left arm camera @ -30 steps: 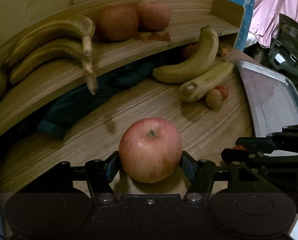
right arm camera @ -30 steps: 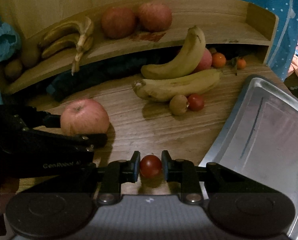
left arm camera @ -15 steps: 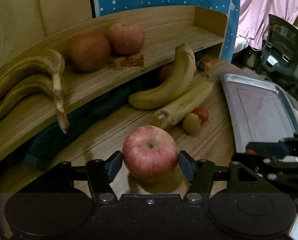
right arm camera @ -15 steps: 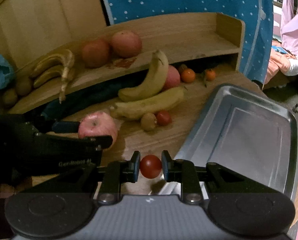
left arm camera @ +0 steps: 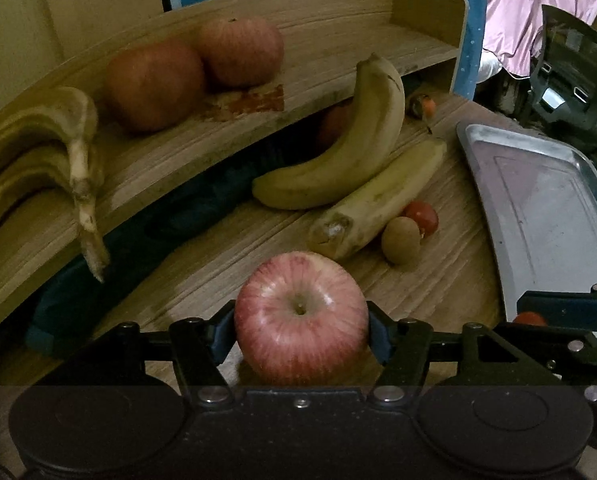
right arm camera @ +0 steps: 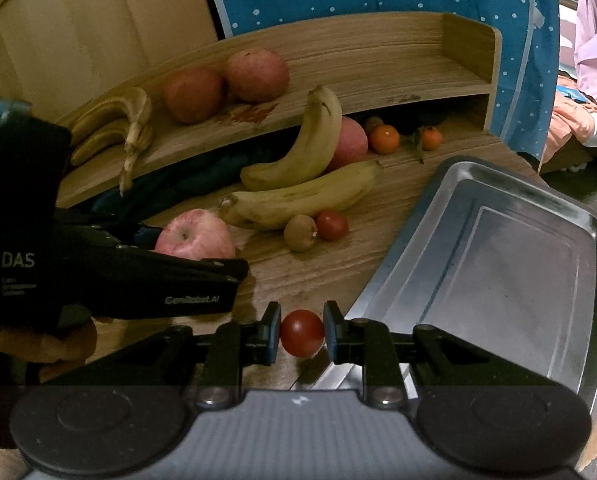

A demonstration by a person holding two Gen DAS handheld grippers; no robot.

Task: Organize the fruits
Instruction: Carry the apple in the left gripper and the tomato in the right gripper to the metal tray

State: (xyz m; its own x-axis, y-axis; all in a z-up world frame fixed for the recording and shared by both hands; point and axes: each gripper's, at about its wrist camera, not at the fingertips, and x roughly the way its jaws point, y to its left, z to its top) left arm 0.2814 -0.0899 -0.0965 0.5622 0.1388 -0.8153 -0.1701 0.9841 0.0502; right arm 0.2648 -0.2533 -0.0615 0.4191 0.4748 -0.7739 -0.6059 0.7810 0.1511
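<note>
While my left gripper [left arm camera: 301, 330] clamps the apple [left arm camera: 300, 317] and right gripper [right arm camera: 301, 333] the cherry tomato [right arm camera: 301, 333], the tray [right arm camera: 498, 264] lies bare; bananas [right arm camera: 298, 196] and kiwi [right arm camera: 300, 233] remain unsorted.

White lettering reading "DAS" marks the black body of the left gripper [right arm camera: 202, 256], with small, illegible print beneath it. Along the same gripper's near finger [right arm camera: 194, 280] runs the brand name "GenRobot.AI". No other text is legible.
</note>
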